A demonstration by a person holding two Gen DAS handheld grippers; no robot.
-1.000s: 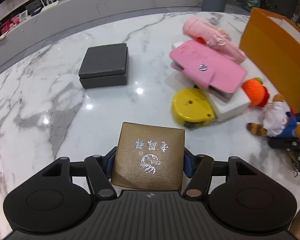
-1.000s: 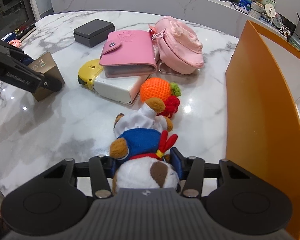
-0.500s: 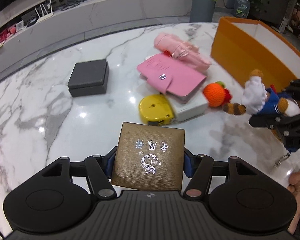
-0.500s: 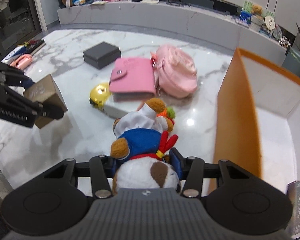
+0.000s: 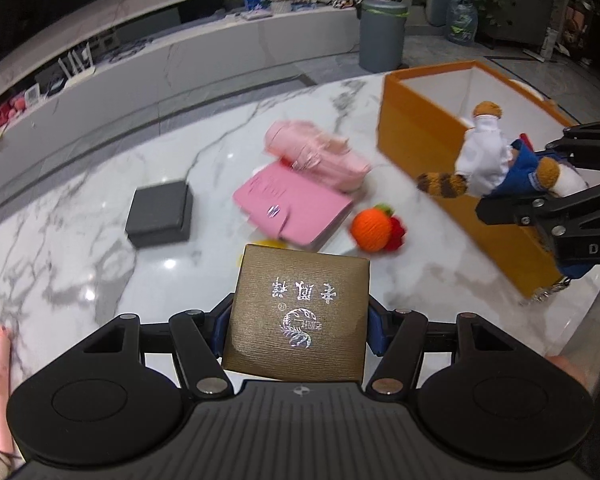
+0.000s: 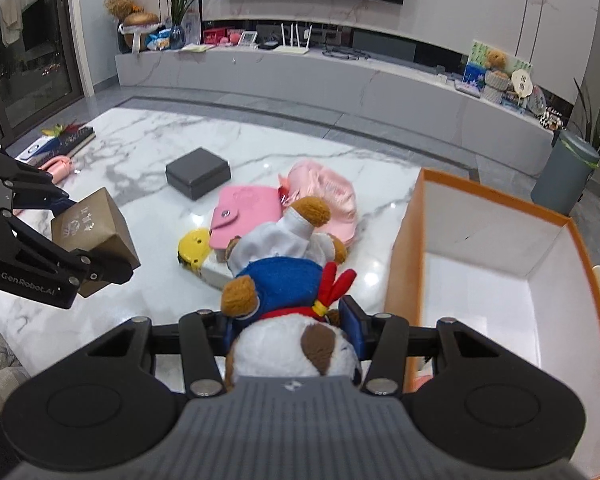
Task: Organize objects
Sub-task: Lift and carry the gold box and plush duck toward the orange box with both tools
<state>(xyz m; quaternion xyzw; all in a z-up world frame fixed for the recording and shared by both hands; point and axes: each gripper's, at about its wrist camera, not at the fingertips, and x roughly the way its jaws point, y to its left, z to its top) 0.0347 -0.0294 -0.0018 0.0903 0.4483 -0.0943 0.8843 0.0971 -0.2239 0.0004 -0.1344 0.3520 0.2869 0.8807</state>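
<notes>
Above the marble table (image 5: 100, 248), left tongs (image 5: 298, 320) clench a gold box (image 5: 300, 312); right tongs (image 6: 292, 320) clench a plush dog (image 6: 288, 292).

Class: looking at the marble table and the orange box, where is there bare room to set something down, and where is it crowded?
Free: the white floor of the orange cardboard box, and bare marble near the dark grey square box. Crowded: the cluster of pink snap wallet, pink fabric pouch and yellow round case.
</notes>
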